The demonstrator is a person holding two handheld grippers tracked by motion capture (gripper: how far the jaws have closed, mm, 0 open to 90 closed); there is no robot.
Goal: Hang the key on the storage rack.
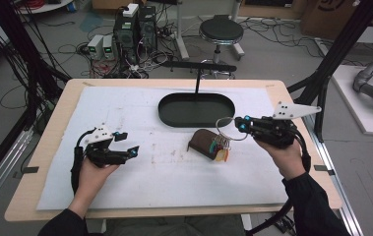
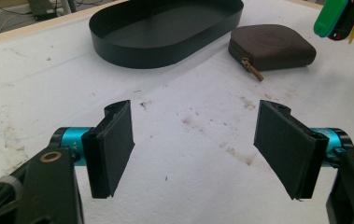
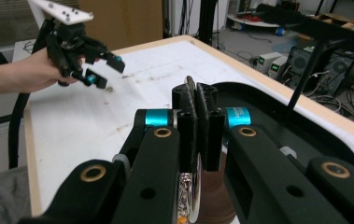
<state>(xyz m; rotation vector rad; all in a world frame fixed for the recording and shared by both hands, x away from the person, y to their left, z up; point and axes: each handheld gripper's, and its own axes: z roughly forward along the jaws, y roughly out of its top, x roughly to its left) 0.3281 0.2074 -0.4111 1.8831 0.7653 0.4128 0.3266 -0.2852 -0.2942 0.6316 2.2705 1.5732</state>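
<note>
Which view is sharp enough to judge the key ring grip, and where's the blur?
The right gripper view shows the right gripper shut on the key ring, though its lower jaws blur close up. The high view is soft. The left gripper view is crisp on the tray and pouch.

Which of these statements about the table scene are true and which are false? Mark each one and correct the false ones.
1. The right gripper is shut on the key ring of a bunch of coloured tags. True.
2. The left gripper holds the brown pouch. False: its jaws stand open with nothing between them, and the pouch lies apart on the white mat.
3. The black oval tray has nothing in it. True.
4. The coloured tags lie inside the tray. False: they hang from the ring, beside the pouch.
</note>
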